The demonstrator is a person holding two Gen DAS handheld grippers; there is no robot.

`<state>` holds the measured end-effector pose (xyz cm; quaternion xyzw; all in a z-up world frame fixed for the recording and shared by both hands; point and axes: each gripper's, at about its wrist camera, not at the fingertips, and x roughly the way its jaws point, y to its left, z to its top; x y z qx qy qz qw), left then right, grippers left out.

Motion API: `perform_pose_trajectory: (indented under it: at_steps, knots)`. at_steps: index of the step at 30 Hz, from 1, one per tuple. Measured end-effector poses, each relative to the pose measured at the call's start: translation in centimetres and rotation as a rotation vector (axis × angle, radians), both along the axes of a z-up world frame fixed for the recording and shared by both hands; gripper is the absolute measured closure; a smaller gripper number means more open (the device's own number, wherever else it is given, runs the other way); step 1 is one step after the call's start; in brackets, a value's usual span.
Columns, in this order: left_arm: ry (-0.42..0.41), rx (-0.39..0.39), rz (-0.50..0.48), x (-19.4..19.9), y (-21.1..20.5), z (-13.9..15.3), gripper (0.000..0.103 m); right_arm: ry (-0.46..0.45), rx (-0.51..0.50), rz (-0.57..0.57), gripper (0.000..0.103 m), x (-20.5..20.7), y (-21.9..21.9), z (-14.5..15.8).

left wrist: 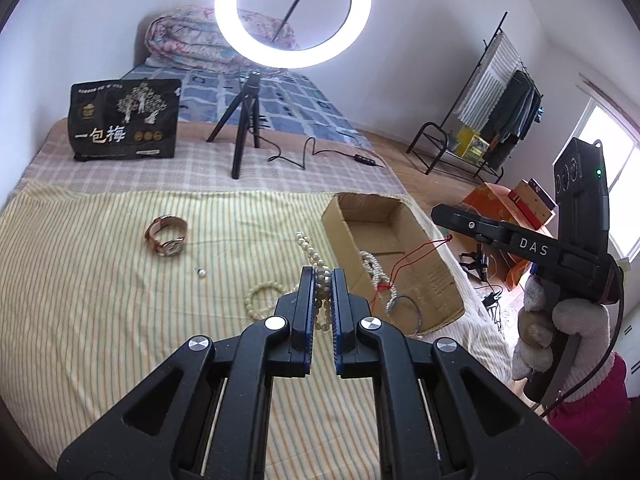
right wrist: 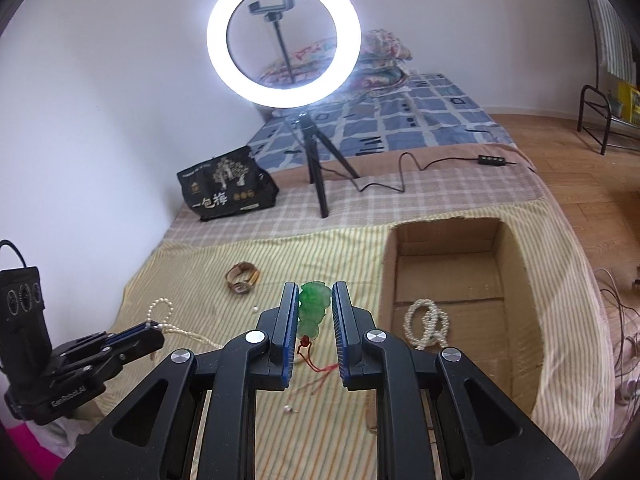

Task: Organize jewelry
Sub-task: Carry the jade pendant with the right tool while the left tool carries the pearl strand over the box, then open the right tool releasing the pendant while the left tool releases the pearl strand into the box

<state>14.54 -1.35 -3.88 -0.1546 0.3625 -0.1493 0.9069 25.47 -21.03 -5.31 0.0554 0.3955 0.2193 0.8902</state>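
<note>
The left hand-held gripper is pinching a pearl necklace, its jaws pressed together on the beads, which are rising in a loop above the tips and hanging down between the fingers. In the right wrist view the same strand is trailing down from that gripper to the striped bedsheet.

The right hand-held gripper is gripping a green jade pendant between its blue pads, while the pendant's red cord is dangling below (the tool itself is showing at the right edge of the left wrist view, held by a gloved hand).

A cardboard box is lying open on the bed, just right of both grippers, and a pearl bracelet is resting on its floor. A second beaded bracelet is lying on the sheet just left of the left gripper. A wristwatch with a brown strap is sitting farther back, a loose pearl near it.

Behind them a lit ring light is standing on a tripod, with a black snack bag to its left.
</note>
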Motion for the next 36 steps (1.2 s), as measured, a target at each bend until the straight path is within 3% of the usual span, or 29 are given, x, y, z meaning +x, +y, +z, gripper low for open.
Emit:
perform_pose_trajectory:
  at_steps: [19, 36]
  knots:
    - [-0.034, 0.009, -0.159, 3.6, -9.0, 1.7, 0.098, 0.001, -0.04, -0.157, 0.088, 2.2, -7.8, -0.1]
    - [-0.012, 0.015, -0.259, 5.6, -15.5, 0.3, 0.098, 0.047, -0.076, -0.219, 0.088, 6.2, -11.3, -2.4]
